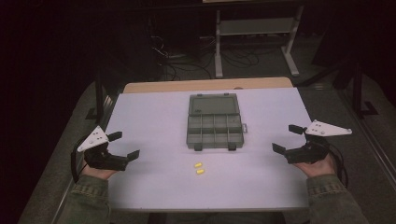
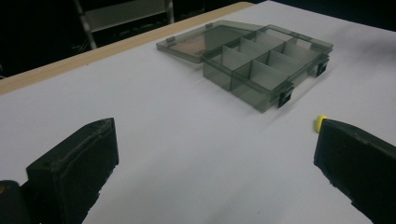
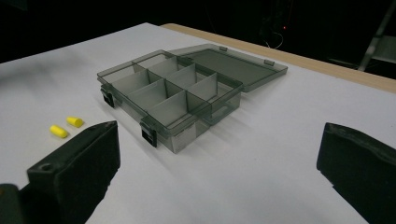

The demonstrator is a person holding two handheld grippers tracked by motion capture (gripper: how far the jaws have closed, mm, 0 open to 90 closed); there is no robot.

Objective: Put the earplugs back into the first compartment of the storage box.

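A grey see-through compartment box sits mid-table with its lid folded flat behind it; its several cells look empty. Two yellow earplugs lie just in front of the box, close together; one peeks past a jaw in the left gripper view. My left gripper rests open near the table's left edge, nothing between its jaws. My right gripper is open at the right edge, likewise holding nothing.
The white table has a wooden strip along its far edge. Beyond it stand a metal frame and tangled cables on a dark floor.
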